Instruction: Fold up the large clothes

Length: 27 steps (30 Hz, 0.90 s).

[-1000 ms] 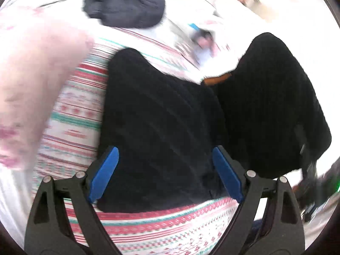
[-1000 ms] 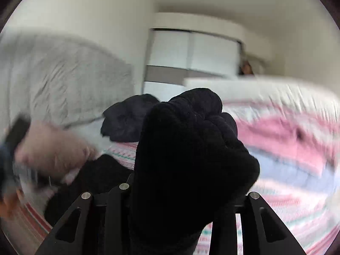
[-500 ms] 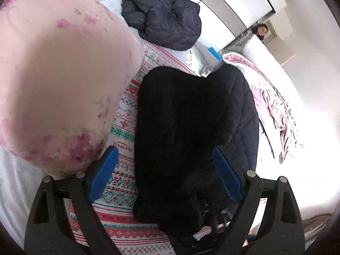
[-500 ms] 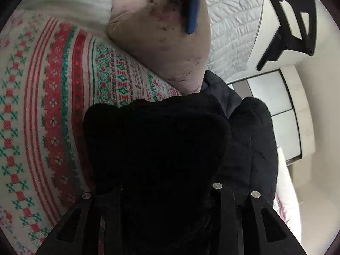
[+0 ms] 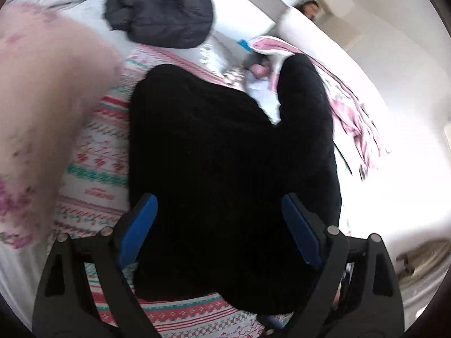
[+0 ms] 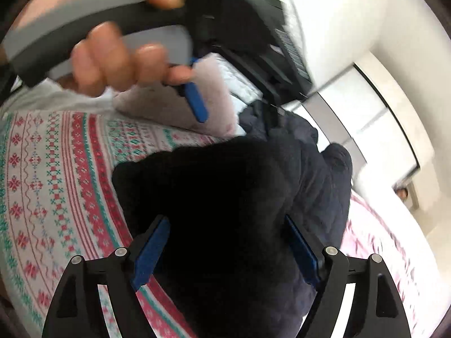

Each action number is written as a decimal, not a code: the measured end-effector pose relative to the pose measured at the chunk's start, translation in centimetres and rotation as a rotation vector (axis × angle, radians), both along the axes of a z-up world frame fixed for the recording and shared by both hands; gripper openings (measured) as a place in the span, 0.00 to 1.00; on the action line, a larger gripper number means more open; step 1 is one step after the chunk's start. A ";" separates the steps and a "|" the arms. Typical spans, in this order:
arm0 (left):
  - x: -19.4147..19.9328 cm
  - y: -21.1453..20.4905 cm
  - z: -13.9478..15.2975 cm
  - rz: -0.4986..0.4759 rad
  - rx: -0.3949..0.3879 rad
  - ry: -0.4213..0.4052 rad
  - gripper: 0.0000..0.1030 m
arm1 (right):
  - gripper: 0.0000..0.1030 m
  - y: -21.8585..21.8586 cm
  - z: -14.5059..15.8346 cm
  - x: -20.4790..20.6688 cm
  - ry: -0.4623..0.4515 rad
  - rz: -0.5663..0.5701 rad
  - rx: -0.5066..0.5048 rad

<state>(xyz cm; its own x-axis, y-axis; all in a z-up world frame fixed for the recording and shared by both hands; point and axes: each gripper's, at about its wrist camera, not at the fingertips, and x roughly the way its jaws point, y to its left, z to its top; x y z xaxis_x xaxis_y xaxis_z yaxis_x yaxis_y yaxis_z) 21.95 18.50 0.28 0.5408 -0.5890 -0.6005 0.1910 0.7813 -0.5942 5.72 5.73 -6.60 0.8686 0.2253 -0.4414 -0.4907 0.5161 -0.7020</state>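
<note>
Between the blue pads of the right gripper (image 6: 225,249) lies one black garment (image 6: 222,214); the jaws are opening, and both pads stand off the cloth on either side, so nothing is clamped. The left gripper (image 5: 220,229) is spread wide as well, its two pads apart from the garment (image 5: 225,152) that fills the space below them. From the right wrist view that left gripper (image 6: 197,98) appears overhead, blurred, with one hand (image 6: 112,59) wrapped around its grey handle.

The garment rests in a bulky heap on one patterned blanket (image 5: 95,169) with red and green bands on white, which also shows at the left of the right view (image 6: 50,174). A dark quilted layer (image 6: 318,191) shows under the black knit on its far side.

Just beside the blanket sits one pink pillow (image 5: 39,118), blurred and close to the left camera. Farther off, one dark puffy jacket (image 5: 160,11) lies bunched on white bedding (image 5: 394,186), well apart from the black garment. One pink and white cloth (image 5: 355,118) trails across the bedding at the right.
</note>
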 end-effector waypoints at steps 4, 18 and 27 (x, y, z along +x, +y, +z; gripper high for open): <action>-0.3 -0.7 1.0 -0.009 0.006 -0.039 0.88 | 0.30 -0.1 -2.2 1.4 0.080 -0.013 -0.007; 1.4 -3.4 2.0 -0.032 0.037 -0.053 0.78 | 0.27 3.3 -3.0 0.5 0.060 0.080 0.079; 2.2 -2.9 2.5 -0.052 0.049 -0.047 0.61 | 0.25 2.7 -1.0 2.5 0.145 0.117 0.225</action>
